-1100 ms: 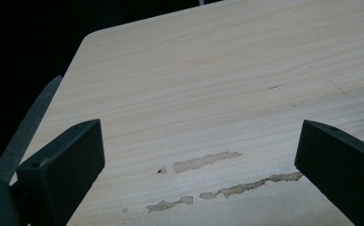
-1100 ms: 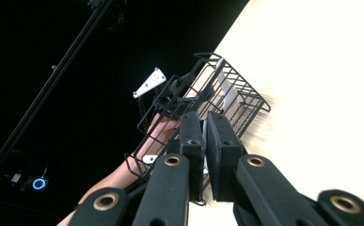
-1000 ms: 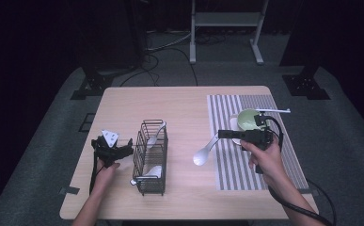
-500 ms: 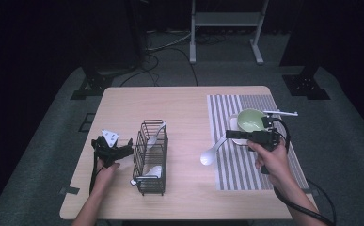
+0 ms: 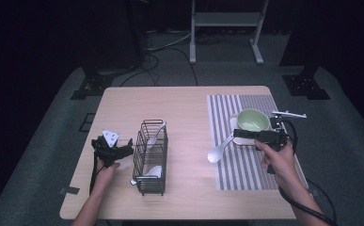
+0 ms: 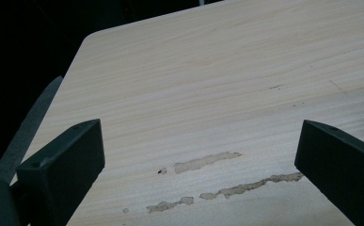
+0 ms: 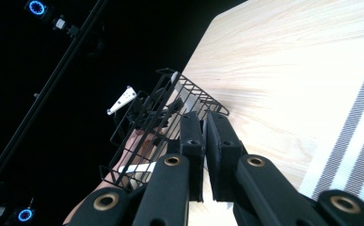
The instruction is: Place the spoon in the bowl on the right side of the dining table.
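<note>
The right hand-held gripper (image 5: 238,135) is clamped shut on the handle of a white spoon (image 5: 218,151), which hangs over the striped placemat (image 5: 243,175) just beside the green bowl (image 5: 253,120). The spoon's long axis slants, bowl end low toward the wire rack (image 5: 150,157), handle up toward the jaws. The left hand-held gripper (image 5: 123,149) rests wide open on the table (image 5: 184,108); no writing is legible.

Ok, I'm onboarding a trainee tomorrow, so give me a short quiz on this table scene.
1. True or false: the left tool has its jaws wide apart over the bare table.
2. Where does the green bowl sit? A: on bare wood. B: on the striped mat. C: on the floor.
3. What does the right tool grip?
Key: 1 true; 2 B; 3 the white spoon, by its handle.
</note>
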`<state>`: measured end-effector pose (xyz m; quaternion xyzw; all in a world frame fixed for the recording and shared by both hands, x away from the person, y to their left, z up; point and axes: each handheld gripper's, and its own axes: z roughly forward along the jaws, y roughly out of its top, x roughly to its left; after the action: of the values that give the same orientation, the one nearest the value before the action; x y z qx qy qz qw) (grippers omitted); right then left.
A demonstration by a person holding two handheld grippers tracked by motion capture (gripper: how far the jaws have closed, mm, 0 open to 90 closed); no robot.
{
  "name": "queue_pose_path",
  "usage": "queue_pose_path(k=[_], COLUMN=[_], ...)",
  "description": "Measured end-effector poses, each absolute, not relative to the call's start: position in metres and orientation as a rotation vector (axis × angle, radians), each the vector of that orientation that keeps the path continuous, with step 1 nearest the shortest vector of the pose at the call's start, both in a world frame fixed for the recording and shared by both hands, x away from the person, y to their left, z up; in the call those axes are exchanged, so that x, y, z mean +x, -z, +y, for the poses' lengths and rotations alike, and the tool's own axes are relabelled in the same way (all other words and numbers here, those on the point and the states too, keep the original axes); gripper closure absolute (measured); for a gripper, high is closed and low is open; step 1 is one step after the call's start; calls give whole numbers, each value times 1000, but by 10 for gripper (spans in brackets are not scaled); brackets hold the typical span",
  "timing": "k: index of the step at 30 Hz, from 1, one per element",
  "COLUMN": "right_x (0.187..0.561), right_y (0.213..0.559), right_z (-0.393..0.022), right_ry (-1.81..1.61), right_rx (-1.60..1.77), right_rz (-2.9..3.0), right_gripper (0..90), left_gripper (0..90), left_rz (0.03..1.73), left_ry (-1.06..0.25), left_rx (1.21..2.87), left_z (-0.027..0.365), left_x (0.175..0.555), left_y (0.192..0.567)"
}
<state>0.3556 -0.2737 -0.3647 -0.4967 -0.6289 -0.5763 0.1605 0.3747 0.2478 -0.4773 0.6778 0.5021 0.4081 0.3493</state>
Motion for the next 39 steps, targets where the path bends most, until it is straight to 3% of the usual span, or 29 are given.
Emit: queue_pose_path(k=[39], right_x=[360], right_y=[361], right_z=[-314], right_ry=[1712], right_rx=[-1541], right_rz=[-1740], right_gripper=[857], left_gripper=[10], left_rz=[1304], left_ry=[-1058], left_rx=[1756], left_z=[248], left_x=[375], left_y=[477])
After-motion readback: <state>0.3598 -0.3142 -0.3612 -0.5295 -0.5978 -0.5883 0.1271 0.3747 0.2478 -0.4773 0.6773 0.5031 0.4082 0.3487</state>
